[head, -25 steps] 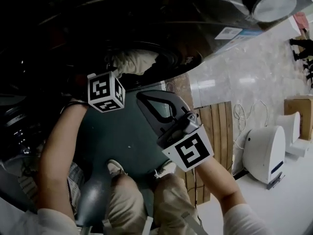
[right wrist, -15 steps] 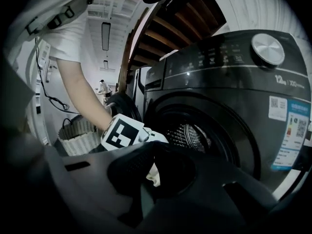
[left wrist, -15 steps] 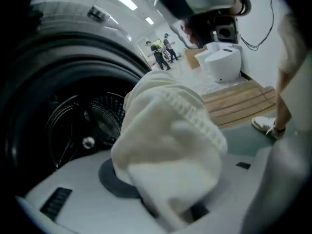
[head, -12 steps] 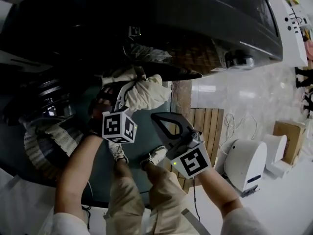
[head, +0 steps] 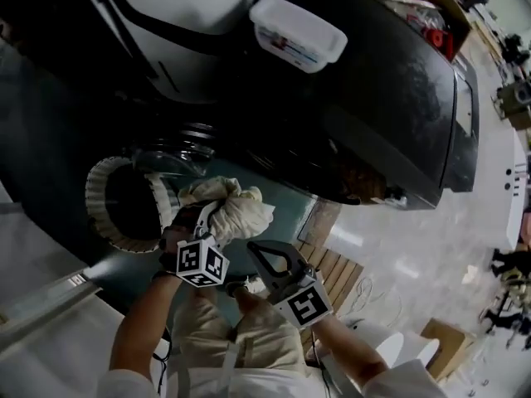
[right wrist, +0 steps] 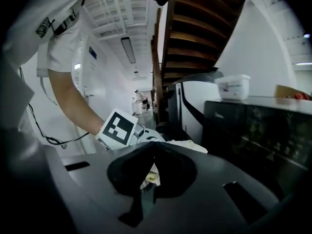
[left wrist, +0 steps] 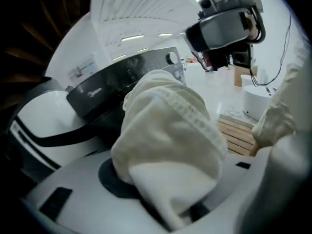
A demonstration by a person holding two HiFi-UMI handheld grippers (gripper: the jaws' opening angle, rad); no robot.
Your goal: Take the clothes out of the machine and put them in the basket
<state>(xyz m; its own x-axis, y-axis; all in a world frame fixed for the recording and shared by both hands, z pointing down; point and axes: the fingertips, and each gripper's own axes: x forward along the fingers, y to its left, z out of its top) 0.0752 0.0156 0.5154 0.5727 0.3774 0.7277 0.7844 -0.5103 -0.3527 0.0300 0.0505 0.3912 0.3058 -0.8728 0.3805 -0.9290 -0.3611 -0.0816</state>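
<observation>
In the head view, a bunched cream garment (head: 231, 209) hangs in my left gripper (head: 205, 219), whose jaws are shut on it. It is just right of the round basket (head: 94, 191), which has a ribbed pale rim and a dark inside. In the left gripper view the garment (left wrist: 170, 130) fills the space between the jaws and hides their tips. My right gripper (head: 252, 249) is beside the left one, to its right; its jaws meet at the tips (right wrist: 155, 144) with nothing held. The left gripper's marker cube (right wrist: 118, 127) shows just beyond them.
A black machine (head: 398, 114) runs along the upper right, with a white plastic tub (head: 297, 30) on top. A white machine (head: 182, 15) stands behind the basket. The person's legs (head: 228, 338) are below the grippers, and a wooden slatted mat (head: 333, 270) lies on the floor to their right.
Both grippers have risen away from the machine's dark opening. The left one pulled the cream garment out and now holds it beside the basket. The head view has swung to show the basket and the machine tops.
</observation>
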